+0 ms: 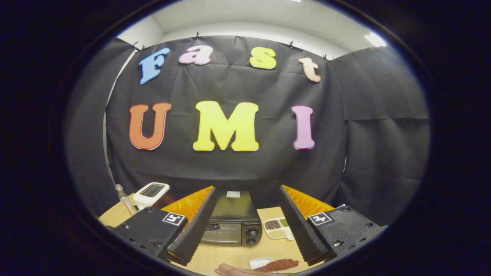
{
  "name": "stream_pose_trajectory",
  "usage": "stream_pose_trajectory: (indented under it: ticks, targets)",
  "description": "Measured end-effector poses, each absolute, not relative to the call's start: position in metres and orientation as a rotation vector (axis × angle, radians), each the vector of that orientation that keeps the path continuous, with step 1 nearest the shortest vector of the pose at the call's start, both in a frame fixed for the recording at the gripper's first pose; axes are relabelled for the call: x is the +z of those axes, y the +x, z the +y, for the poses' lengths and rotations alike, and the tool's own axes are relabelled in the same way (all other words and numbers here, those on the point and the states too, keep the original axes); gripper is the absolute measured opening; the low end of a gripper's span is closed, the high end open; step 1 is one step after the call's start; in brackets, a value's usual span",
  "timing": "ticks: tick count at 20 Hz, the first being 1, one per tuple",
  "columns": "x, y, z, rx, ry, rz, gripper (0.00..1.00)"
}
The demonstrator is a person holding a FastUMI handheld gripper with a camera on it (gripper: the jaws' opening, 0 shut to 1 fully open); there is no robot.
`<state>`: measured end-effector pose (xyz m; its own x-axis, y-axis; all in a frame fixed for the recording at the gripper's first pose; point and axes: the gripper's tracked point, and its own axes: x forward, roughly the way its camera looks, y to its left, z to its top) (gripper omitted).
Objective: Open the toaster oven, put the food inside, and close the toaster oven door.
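The tool point(247, 214) hangs above the pale wooden surface point(226, 257) with its two fingers spread wide and nothing between them, so it is ready to take hold of something but grips nothing yet. Through the gap between the fingers sits the small black toaster oven point(234, 226), its glass door facing the tool and apparently shut, with round knobs stacked down its right side. Its place straight ahead suggests the tool is lined up on it for the opening step, which looks not yet begun.

Just right of the oven, partly behind the right finger, lies a white divided tray point(279, 228) holding small heaps of dark, green and tan grains. Nearer than the fingers, a reddish-brown, rough-textured piece of food point(280, 264) rests beside a small white dish point(259, 262); a person's hand point(234, 271) touches the surface next to it. This is probably the food meant for the oven, kept close at hand until the door is down.

Off to the left, beyond the left finger, a white device with a dark panel point(151, 191) and a slim clear bottle point(124, 201) stand well apart from the working area.

The likely next move is downward and forward to the door's top edge or handle.
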<state>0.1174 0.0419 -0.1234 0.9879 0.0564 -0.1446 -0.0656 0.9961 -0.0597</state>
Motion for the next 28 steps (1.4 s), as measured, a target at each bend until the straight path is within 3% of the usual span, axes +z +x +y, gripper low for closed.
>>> stream_pose_trajectory:
  ticks: [6,15,28]
  targets:
    - [-0.211,0.156,0.106,0.153,-0.046,0.337,1.00]
    - [-0.267,0.171,0.147,0.167,-0.053,0.531,1.00]
    - [-0.275,0.112,0.135,0.196,-0.109,0.463,1.00]
